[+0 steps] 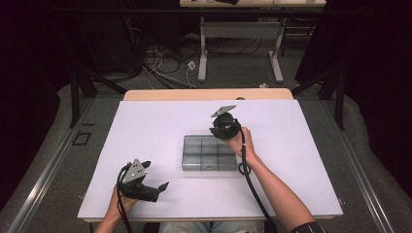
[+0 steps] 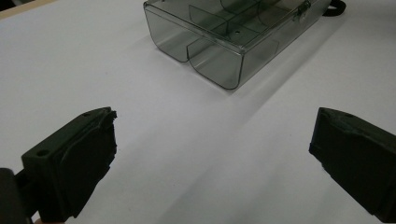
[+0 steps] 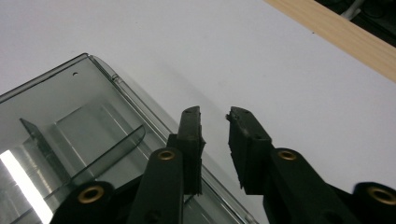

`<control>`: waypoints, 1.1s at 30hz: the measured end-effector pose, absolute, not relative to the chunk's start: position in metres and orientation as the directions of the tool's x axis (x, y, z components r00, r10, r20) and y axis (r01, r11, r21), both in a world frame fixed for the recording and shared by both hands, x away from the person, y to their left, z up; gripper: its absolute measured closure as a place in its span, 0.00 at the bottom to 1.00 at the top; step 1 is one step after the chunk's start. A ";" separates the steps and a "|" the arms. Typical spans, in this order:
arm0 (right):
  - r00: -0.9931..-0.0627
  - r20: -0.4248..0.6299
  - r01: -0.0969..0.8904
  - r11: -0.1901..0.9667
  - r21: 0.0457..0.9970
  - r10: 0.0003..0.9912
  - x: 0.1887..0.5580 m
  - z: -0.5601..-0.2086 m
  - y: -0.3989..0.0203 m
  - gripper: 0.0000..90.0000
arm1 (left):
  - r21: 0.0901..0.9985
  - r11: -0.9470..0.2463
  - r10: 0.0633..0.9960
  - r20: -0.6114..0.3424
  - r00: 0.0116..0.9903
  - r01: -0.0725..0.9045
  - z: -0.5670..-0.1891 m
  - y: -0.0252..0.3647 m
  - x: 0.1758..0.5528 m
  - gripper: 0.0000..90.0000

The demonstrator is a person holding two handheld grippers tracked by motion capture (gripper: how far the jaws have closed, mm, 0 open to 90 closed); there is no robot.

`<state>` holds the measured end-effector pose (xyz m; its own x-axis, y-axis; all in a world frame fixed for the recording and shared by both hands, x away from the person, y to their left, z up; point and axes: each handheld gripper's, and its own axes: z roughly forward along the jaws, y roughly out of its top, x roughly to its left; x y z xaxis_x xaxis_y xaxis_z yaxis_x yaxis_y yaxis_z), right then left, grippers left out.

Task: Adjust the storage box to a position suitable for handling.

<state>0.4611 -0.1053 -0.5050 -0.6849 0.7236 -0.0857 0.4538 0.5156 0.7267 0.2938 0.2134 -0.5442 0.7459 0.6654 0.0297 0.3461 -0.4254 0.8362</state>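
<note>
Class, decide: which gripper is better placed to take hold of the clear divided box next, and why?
Probably the right gripper: it hovers over the box's far right corner, jaws slightly apart beside its edge. The left gripper sits wide open, well short of the box.

The high view looks down and forward over the whole white bench (image 1: 145,131). Both gripper views sit low and close, sharing the clear plastic box (image 2: 224,42) from opposite sides.

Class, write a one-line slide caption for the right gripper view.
Right gripper, jaws slightly apart and empty, poised over the far edge of a clear divided box on a white table.
</note>
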 end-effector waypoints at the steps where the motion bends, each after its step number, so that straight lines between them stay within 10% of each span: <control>1: -0.690 -0.076 0.453 0.512 0.730 0.720 0.457 -0.502 -0.111 0.76 | 0.837 -0.423 0.668 0.028 0.744 0.348 -0.544 0.213 0.294 0.00; 33: -0.702 -0.037 0.450 0.483 0.751 0.711 0.374 -0.497 -0.191 0.19 | 0.829 -0.429 0.679 0.035 0.733 0.359 -0.544 0.217 0.291 0.00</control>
<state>0.3744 -0.1915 -0.4972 -0.7018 0.7114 -0.0370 0.4499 0.4830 0.7512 0.2906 0.2170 -0.5436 0.7331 0.6792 0.0345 0.3586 -0.4292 0.8290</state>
